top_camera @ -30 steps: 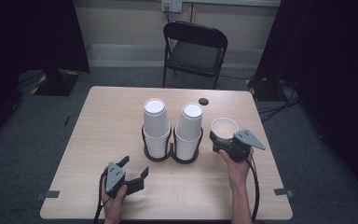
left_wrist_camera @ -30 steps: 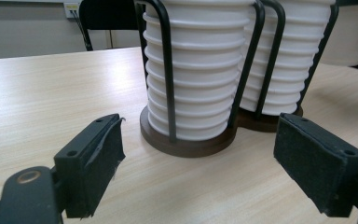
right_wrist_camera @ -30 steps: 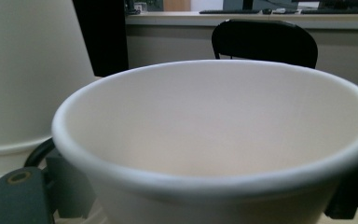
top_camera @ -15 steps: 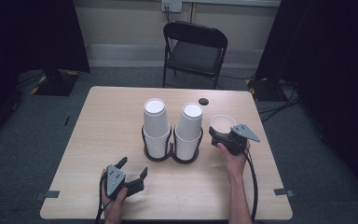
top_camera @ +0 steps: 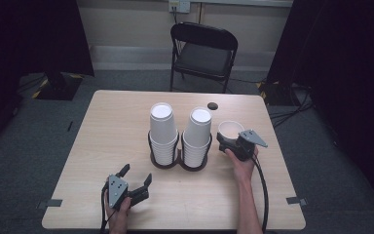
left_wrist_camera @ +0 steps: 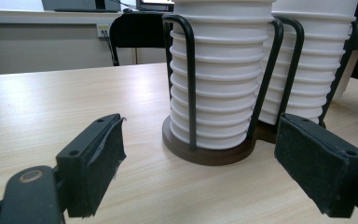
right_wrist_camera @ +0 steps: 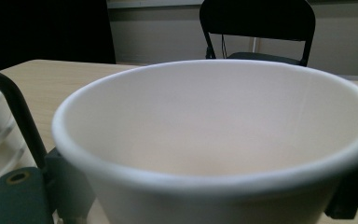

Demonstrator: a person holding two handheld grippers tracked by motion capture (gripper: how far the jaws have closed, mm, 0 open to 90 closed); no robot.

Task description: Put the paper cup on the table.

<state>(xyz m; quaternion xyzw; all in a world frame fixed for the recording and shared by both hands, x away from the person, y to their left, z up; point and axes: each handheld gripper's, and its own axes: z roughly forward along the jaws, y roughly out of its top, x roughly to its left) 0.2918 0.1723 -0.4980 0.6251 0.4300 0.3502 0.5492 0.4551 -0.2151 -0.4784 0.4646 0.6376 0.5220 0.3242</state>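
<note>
High view shows the right gripper right of centre clamping an upright white cup beside the two cup stacks in their holder, while the left gripper, lower left, gapes empty.

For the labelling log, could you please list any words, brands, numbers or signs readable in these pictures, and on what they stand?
None can be read.
Single paper cup in the right gripper: plain white.
Stacked cups in the black wire holder: no print.
Left gripper: unmarked.
</note>
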